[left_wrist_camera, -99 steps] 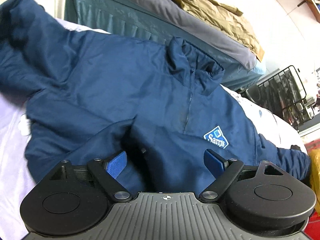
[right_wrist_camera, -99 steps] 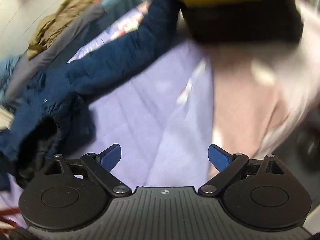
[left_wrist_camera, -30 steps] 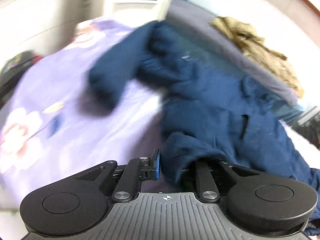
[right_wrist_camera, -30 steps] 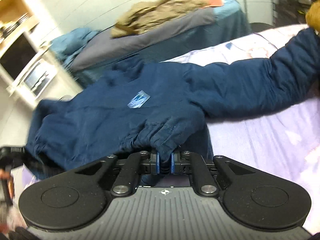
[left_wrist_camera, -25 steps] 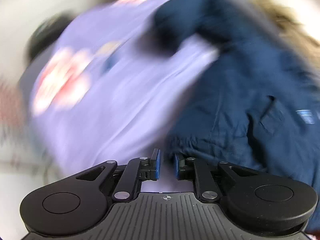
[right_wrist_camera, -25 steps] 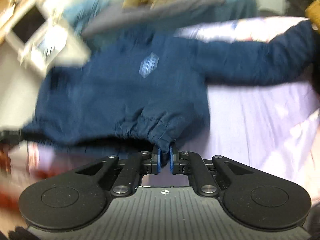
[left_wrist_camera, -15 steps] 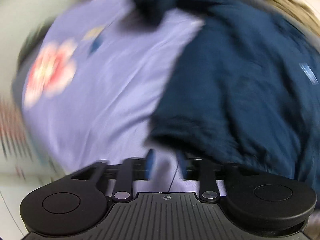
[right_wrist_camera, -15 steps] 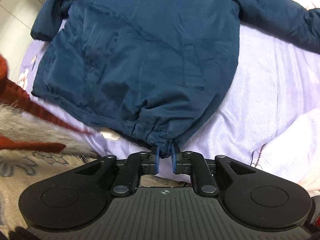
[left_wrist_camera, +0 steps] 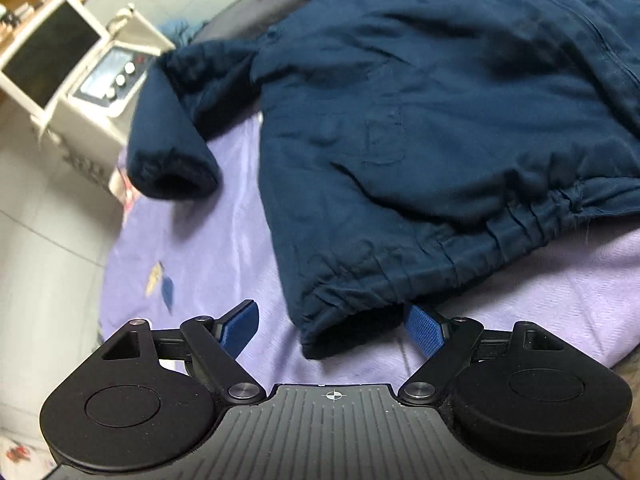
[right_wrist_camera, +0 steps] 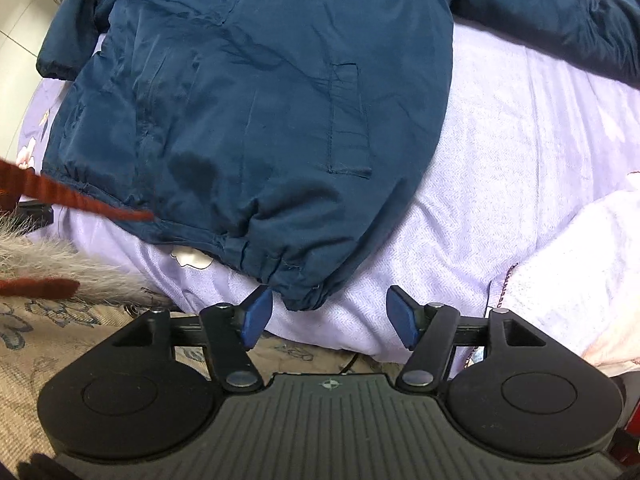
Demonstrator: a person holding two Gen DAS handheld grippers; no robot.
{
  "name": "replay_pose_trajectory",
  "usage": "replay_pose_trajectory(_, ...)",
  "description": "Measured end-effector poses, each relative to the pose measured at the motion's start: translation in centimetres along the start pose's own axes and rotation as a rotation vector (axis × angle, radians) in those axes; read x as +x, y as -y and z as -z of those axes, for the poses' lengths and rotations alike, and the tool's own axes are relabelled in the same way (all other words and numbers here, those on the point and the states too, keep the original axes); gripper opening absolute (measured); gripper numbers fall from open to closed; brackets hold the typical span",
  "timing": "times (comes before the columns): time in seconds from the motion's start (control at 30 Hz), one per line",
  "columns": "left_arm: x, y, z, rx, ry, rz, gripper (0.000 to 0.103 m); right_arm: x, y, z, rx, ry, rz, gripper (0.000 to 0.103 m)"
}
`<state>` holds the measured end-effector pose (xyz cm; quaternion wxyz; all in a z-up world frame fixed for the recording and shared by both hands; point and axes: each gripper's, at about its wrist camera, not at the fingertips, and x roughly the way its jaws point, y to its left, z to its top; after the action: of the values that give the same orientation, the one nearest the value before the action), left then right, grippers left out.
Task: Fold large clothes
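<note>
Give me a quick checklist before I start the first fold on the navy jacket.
1. Left tool open, released: ok.
2. Right tool open, released: ok.
3. Jacket spread flat, front up on the bedsheet: ok.
4. Hem straight: not ok, gathered and curved.
5. Left-side sleeve laid out: not ok, bunched beside the body.
6. Other sleeve extended: ok; cuff cannot tell.

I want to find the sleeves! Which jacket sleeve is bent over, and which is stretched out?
The left sleeve is bent, cuff pointing down beside the jacket. The right sleeve lies stretched straight out across the purple sheet.
</note>
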<state>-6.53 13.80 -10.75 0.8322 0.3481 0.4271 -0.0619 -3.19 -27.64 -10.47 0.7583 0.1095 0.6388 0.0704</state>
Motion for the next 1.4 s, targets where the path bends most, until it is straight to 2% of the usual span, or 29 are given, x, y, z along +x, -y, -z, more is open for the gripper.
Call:
replay_pose_trajectory(0.1,0.4,-0.1,-1.1,-0.002,0.064,0.001,0.103,-0.2,0.3,0.4,0.021,0.000,0.009,0.070)
replay_pose_trajectory(0.17,1.3,-0.1,-2.5,-0.028,0.065,-0.005,0.103,0.0,0.5,0.6,0.041,-0.007,0.007,0.070)
replay_pose_trajectory(0.23,2.3,-1.0,-3.7,-0.113,0.045,0.006,0.103,0.2,0.5,0.5,0.052,-0.012,0.004,0.070)
replay_pose_trajectory(0.3,2.7,-3.5,-4.1,-0.287,0.023,0.045,0.084,0.5,0.2,0.4,0.048,-0.019,0.003,0.073)
replay_pose_trajectory(0.4,2.7,-9.0,-1.9,-0.648,-0.017,0.030,0.084,0.8,-0.6,0.2,0.014,-0.030,0.007,0.076)
replay_pose_trajectory(0.47,3.7,-11.8,1.0,-0.845,-0.099,0.033,0.083,0.9,-1.2,0.3,-0.013,-0.033,0.011,0.079)
replay_pose_trajectory(0.5,4.5,-12.6,2.6,-0.916,-0.129,0.064,0.083,1.0,-1.4,0.4,-0.021,-0.037,0.010,0.081)
replay_pose_trajectory(0.53,5.1,-12.8,3.5,-0.942,-0.137,0.106,0.083,1.1,-1.5,0.5,-0.025,-0.043,0.006,0.083)
replay_pose_trajectory(0.63,5.3,-11.6,3.0,-0.852,-0.155,0.147,0.086,1.4,-1.3,0.7,-0.006,-0.054,-0.005,0.084)
replay_pose_trajectory(0.67,5.1,-11.4,2.7,-0.846,-0.155,0.160,0.097,1.4,-1.1,0.7,0.005,-0.053,-0.008,0.084)
replay_pose_trajectory(0.7,5.2,-11.5,2.4,-0.835,-0.164,0.149,0.103,1.4,-0.8,0.6,0.019,-0.048,-0.010,0.084)
replay_pose_trajectory(0.8,5.3,-12.1,3.3,-0.830,-0.205,0.109,0.103,0.8,0.1,0.2,0.064,-0.007,-0.023,0.087)
replay_pose_trajectory(0.9,4.5,-13.1,6.2,-0.875,-0.230,0.187,0.103,0.3,1.5,-0.5,0.156,0.031,-0.066,0.090)
replay_pose_trajectory(1.07,3.2,-15.0,9.7,-0.886,-0.327,0.160,0.103,0.0,4.2,-1.1,0.320,0.095,-0.168,0.091)
replay_pose_trajectory(1.13,2.5,-16.3,10.2,-0.965,-0.318,0.130,0.103,0.4,4.9,-1.2,0.378,0.113,-0.207,0.091)
replay_pose_trajectory(1.2,1.8,-17.7,9.9,-1.093,-0.272,0.131,0.103,1.0,5.6,-1.2,0.429,0.118,-0.246,0.091)
replay_pose_trajectory(1.3,2.7,-18.3,7.4,-1.191,-0.196,0.228,0.103,2.1,6.1,-1.5,0.476,0.117,-0.300,0.091)
replay_pose_trajectory(1.4,4.4,-17.3,3.8,-1.165,-0.161,0.334,0.103,3.4,5.3,-2.0,0.465,0.092,-0.333,0.091)
